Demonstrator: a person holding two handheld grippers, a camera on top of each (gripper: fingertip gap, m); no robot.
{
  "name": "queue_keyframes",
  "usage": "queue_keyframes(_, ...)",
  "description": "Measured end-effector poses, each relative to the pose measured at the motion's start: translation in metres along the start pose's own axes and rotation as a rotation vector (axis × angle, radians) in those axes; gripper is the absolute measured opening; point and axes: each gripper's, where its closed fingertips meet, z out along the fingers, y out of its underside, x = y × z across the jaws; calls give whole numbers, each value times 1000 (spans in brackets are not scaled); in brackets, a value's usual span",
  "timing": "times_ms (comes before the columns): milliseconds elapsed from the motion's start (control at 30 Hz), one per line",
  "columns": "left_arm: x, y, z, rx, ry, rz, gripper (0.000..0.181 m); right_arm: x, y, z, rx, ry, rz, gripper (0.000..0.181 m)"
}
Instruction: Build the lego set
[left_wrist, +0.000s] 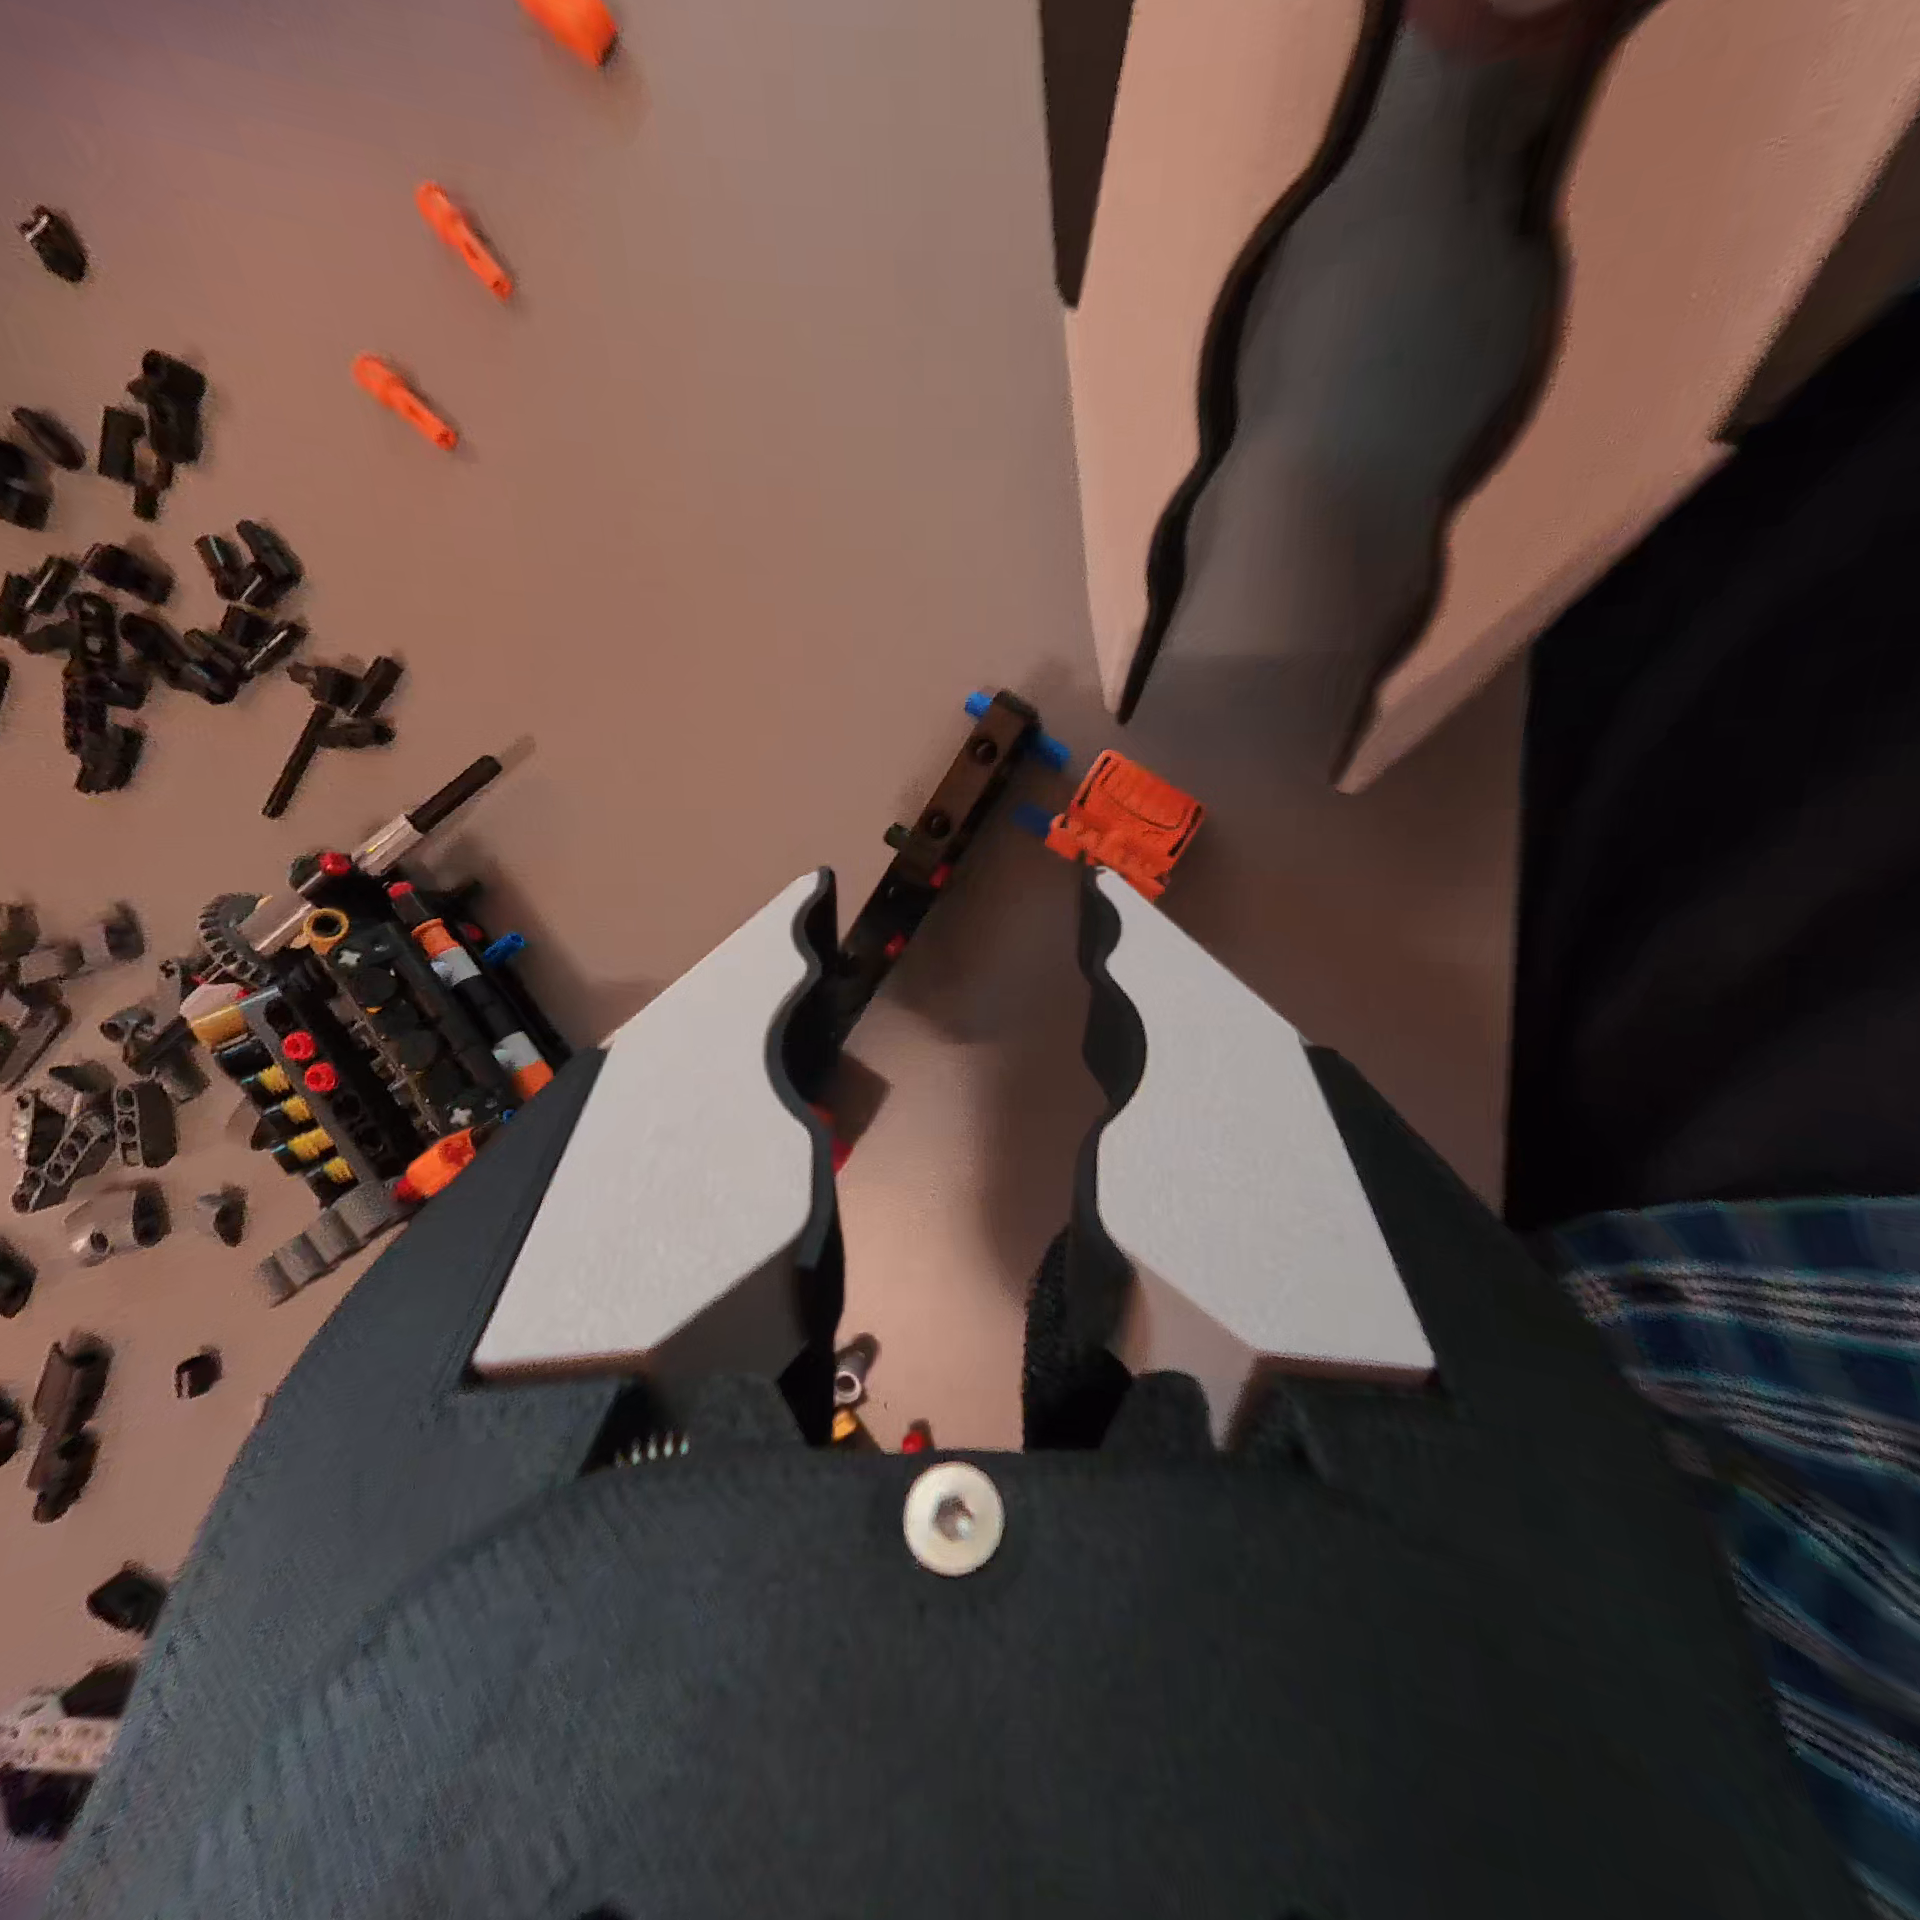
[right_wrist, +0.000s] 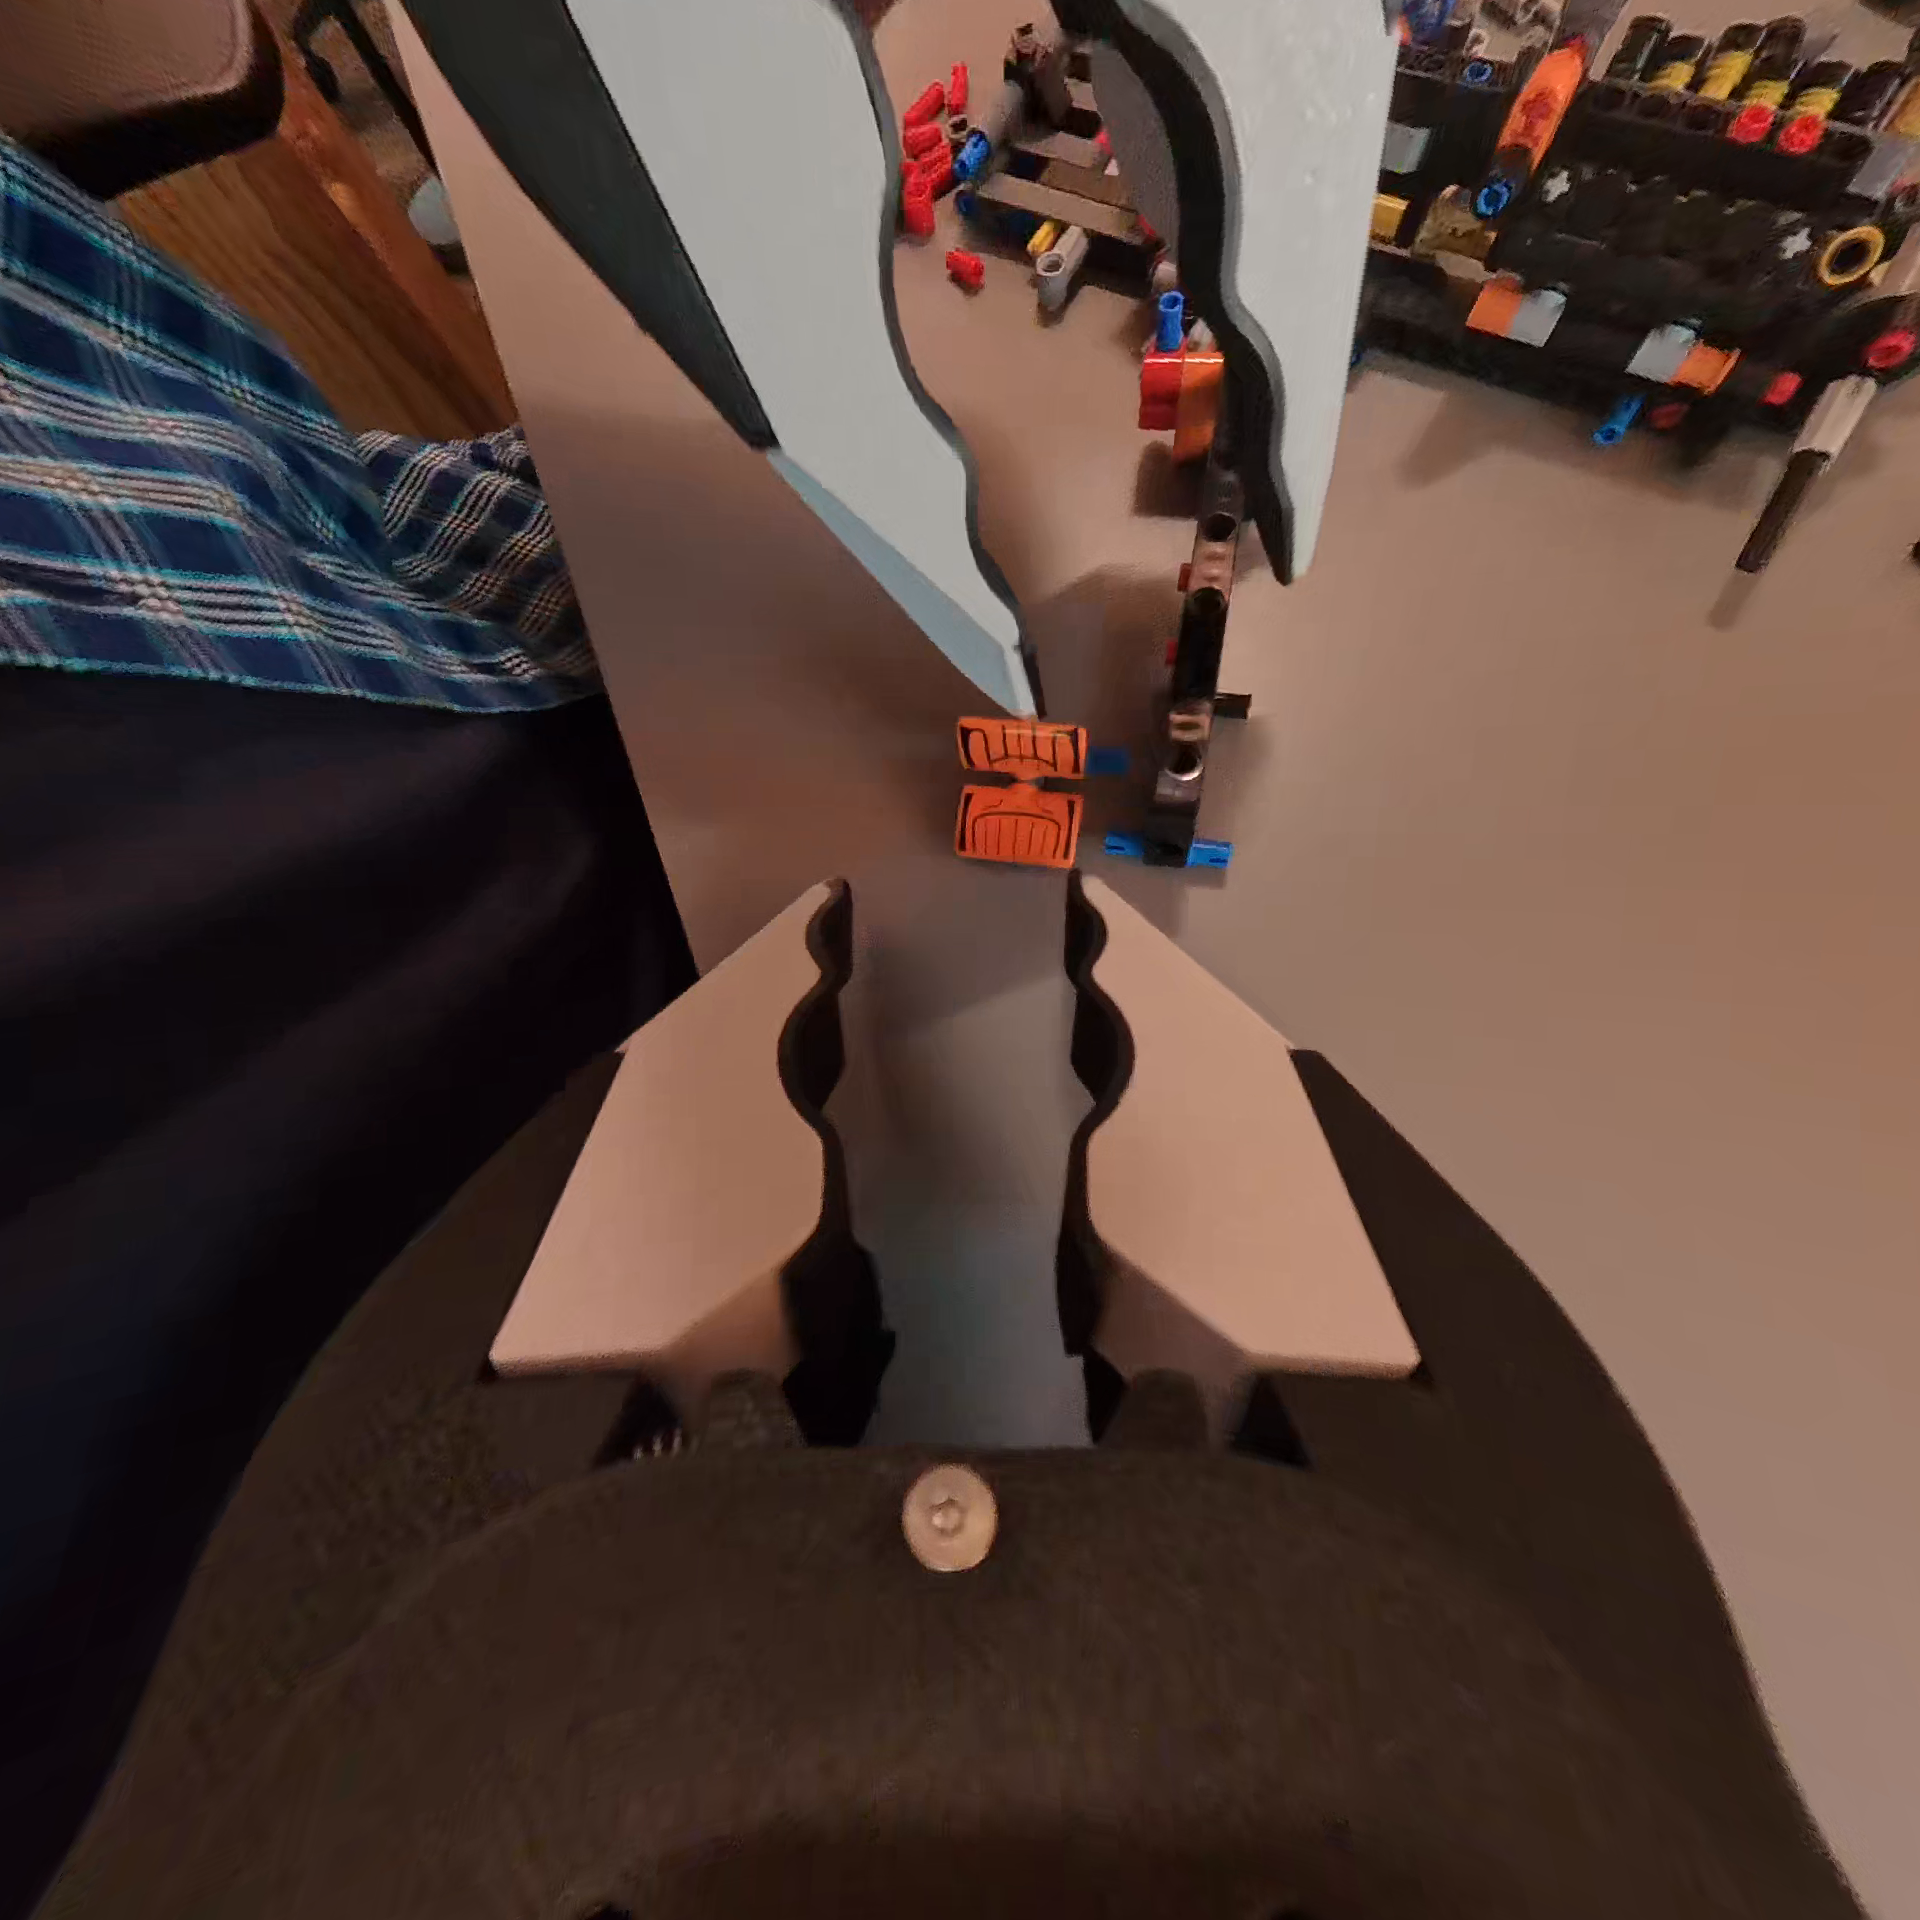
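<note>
Left tool (left_wrist: 956, 883): seen parted, nothing gripped; the black beam (left_wrist: 935, 831) lies on the counter (left_wrist: 779, 468) by its left finger.
Right tool (right_wrist: 956, 894): jaws apart and empty, aimed at the orange panel piece (right_wrist: 1018, 790).
Orange panel piece: found on the counter just beside the beam's blue-pinned end, near the counter edge.
Larger assembly (left_wrist: 364, 1039): set apart to the left among loose black parts (left_wrist: 135, 623).
Handling: both pieces are judged light, rigid and smooth, easily skidded when nudged.
Hold: the panel is best taken across its flat sides, the beam mid-length across its narrow faces, clear of the blue pins (right_wrist: 1205, 852).
</note>
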Motion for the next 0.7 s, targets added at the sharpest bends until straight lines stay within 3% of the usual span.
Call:
queue_keyframes(100,0,4,10,-16,-3,-21,51,4,-1,6,7,22,8,46)
queue_keyframes(300,2,4,15,-1,-7,-44,55,5,-3,12,-13,28,-49,37)
queue_keyframes(433,4,3,18,15,4,-49,53,7,-3,12,-24,-15,-85,23)
queue_keyframes(700,1,1,11,30,38,-37,41,7,-4,5,3,-83,-83,22)
